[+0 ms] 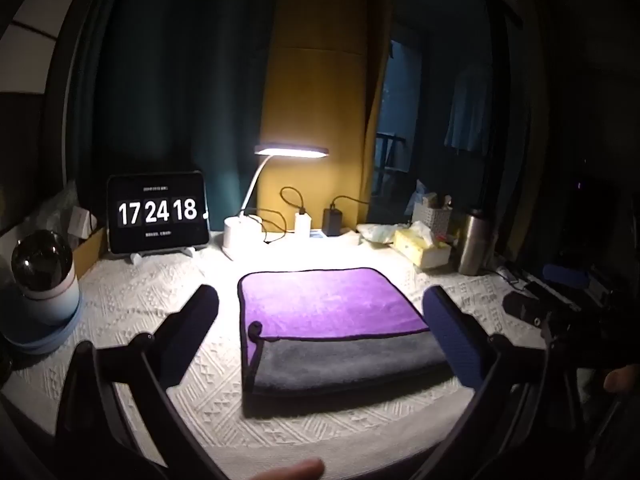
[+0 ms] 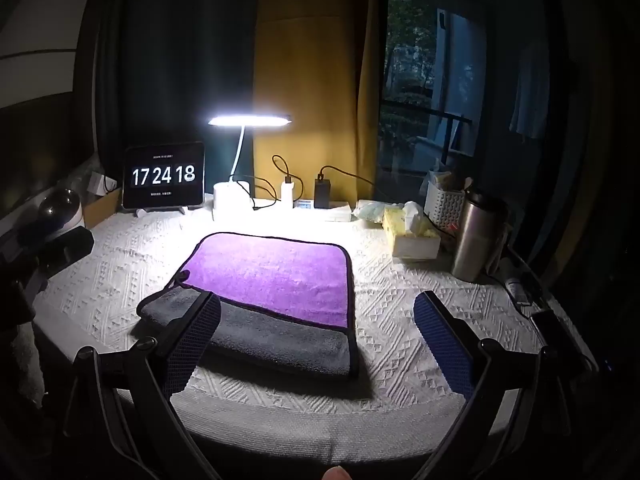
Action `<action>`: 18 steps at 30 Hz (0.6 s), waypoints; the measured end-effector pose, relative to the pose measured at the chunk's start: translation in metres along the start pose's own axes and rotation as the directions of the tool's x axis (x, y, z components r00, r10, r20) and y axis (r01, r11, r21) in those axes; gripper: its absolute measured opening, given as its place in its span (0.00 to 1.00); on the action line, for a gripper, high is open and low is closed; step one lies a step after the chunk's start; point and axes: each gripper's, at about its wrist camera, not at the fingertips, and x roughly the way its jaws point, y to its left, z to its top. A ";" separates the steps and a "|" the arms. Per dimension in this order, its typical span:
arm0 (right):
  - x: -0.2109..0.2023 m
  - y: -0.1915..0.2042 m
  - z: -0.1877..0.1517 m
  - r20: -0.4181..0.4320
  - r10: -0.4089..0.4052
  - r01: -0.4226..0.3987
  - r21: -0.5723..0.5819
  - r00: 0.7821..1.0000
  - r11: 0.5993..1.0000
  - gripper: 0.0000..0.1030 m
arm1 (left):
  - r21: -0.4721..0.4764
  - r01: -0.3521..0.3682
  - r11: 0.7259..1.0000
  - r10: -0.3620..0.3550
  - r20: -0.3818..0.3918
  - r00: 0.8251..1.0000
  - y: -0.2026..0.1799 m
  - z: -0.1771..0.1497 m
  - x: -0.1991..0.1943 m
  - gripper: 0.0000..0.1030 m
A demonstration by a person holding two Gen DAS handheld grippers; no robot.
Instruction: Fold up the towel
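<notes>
A towel (image 1: 332, 304), purple on one side and grey on the other with a dark hem, lies flat on the white textured table cloth (image 1: 160, 292). Its near part is folded over, so a grey band (image 1: 352, 364) shows at the front. In the right wrist view the towel (image 2: 276, 272) lies left of centre. My left gripper (image 1: 320, 312) is open and empty, its fingers (image 1: 192, 320) either side of the towel above it. My right gripper (image 2: 316, 320) is open and empty above the towel's right front corner.
At the back stand a tablet clock (image 1: 158, 212), a lit desk lamp (image 1: 292, 151), chargers (image 1: 332, 220), a tissue box (image 1: 422, 246), a white basket (image 2: 444, 204) and a steel flask (image 2: 478, 234). A round white device (image 1: 44, 276) stands at left.
</notes>
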 end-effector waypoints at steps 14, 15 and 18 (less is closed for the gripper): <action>0.005 -0.001 -0.001 -0.024 0.010 -0.010 0.007 1.000 1.000 0.96 | -0.019 -0.007 1.000 0.007 -0.024 1.000 0.009 0.002 0.003 1.00; 0.005 -0.002 0.000 -0.026 0.010 -0.010 0.009 1.000 1.000 0.96 | -0.006 -0.005 1.000 0.005 -0.025 1.000 0.001 -0.001 0.001 1.00; 0.005 -0.001 0.000 -0.025 0.011 -0.011 0.009 1.000 1.000 0.96 | -0.005 0.003 1.000 -0.003 -0.030 1.000 0.001 0.000 0.001 1.00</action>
